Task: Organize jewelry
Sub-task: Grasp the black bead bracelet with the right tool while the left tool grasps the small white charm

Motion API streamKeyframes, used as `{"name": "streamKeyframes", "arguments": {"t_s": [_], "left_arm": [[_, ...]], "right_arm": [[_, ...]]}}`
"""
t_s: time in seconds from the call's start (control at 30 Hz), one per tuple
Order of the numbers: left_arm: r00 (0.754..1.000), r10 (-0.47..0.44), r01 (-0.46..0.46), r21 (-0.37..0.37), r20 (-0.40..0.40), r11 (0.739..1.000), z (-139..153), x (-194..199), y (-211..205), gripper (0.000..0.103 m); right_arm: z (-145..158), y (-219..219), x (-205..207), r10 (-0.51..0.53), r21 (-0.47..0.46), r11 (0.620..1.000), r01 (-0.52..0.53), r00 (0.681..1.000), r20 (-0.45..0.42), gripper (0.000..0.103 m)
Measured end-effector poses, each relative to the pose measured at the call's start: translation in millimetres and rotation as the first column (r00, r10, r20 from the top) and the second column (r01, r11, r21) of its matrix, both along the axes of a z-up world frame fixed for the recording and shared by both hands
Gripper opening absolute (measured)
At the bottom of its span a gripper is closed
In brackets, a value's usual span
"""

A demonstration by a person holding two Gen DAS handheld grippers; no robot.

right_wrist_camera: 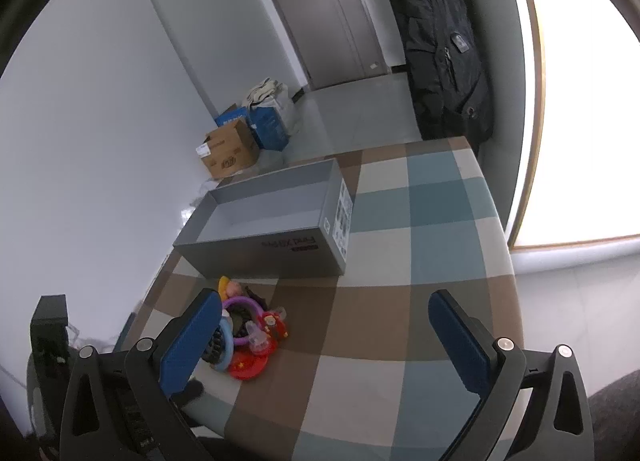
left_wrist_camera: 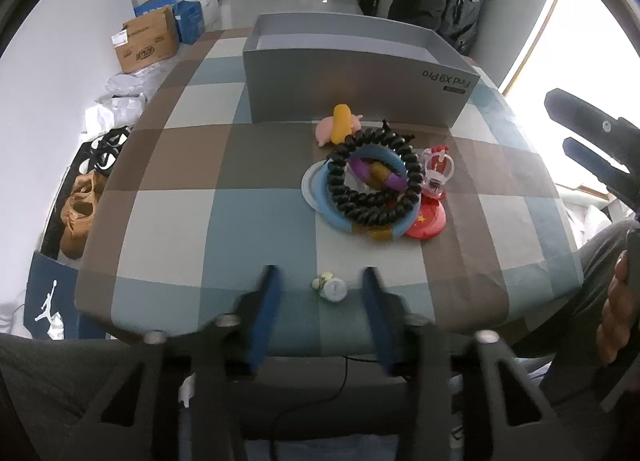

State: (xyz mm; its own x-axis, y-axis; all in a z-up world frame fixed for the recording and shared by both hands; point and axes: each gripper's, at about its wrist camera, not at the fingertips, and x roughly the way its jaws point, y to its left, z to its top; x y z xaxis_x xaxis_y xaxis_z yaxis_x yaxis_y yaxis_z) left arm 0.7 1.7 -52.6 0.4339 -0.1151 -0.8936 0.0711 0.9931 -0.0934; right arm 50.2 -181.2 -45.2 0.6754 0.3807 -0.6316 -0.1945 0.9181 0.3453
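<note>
A pile of jewelry lies on the checkered table (left_wrist_camera: 180, 221): a black spiral band (left_wrist_camera: 374, 177) on a blue ring (left_wrist_camera: 340, 217), a purple bracelet (left_wrist_camera: 384, 177), a red clip (left_wrist_camera: 428, 221), and a pink and yellow piece (left_wrist_camera: 338, 125). The pile also shows in the right wrist view (right_wrist_camera: 248, 333). An open grey box (left_wrist_camera: 360, 73) stands behind it, empty in the right wrist view (right_wrist_camera: 272, 217). My left gripper (left_wrist_camera: 322, 297) is open near the table's front edge, around a small white and green trinket (left_wrist_camera: 332, 288). My right gripper (right_wrist_camera: 326, 337) is open and empty, right of the pile.
Cardboard and blue boxes (left_wrist_camera: 156, 37) and shoes (left_wrist_camera: 80, 205) lie on the floor left of the table. A dark jacket (right_wrist_camera: 444, 45) hangs by the window at the back right. My right gripper shows at the left wrist view's right edge (left_wrist_camera: 588, 141).
</note>
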Motion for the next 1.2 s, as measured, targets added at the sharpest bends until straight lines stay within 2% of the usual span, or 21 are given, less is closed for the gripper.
{"name": "streamKeyframes", "arguments": {"t_s": [0.07, 0.27, 0.47, 0.57, 0.7, 0.83, 1.0, 1.2], "left_arm": [[1.000, -0.003, 0.003, 0.003, -0.002, 1.000, 1, 0, 0, 0.011], [1.000, -0.006, 0.006, -0.054, -0.001, 0.999, 2, 3, 3, 0.008], [1.000, 0.010, -0.005, -0.170, 0.029, 0.985, 16, 9, 12, 0.008], [0.998, 0.030, -0.017, -0.215, 0.057, 0.976, 24, 12, 18, 0.008], [0.995, 0.071, -0.046, -0.288, 0.076, 0.956, 32, 20, 33, 0.008], [0.987, 0.092, -0.048, -0.310, 0.130, 0.949, 40, 23, 44, 0.008], [0.984, 0.140, -0.089, -0.375, 0.111, 0.923, 35, 31, 63, 0.008], [0.982, 0.141, -0.082, -0.395, 0.124, 0.915, 38, 35, 69, 0.008]], "right_arm": [[0, 0, 0, -0.001, 0.000, 1.000, 0.001, 1.000, -0.005, 0.103], [-1, 5, -1, 0.030, 0.004, 1.000, -0.030, 1.000, -0.010, 0.103], [4, 19, -9, 0.125, 0.003, 0.992, -0.125, 0.992, 0.030, 0.102], [4, 34, -11, 0.189, -0.002, 0.982, -0.190, 0.981, 0.028, 0.092], [-2, 59, -12, 0.278, -0.032, 0.960, -0.278, 0.960, -0.002, 0.063], [-5, 80, -10, 0.317, -0.065, 0.946, -0.317, 0.949, -0.012, 0.057], [-12, 98, -4, 0.349, -0.123, 0.928, -0.351, 0.936, -0.039, 0.041], [-22, 109, 2, 0.361, -0.190, 0.910, -0.369, 0.930, -0.074, 0.021]]}}
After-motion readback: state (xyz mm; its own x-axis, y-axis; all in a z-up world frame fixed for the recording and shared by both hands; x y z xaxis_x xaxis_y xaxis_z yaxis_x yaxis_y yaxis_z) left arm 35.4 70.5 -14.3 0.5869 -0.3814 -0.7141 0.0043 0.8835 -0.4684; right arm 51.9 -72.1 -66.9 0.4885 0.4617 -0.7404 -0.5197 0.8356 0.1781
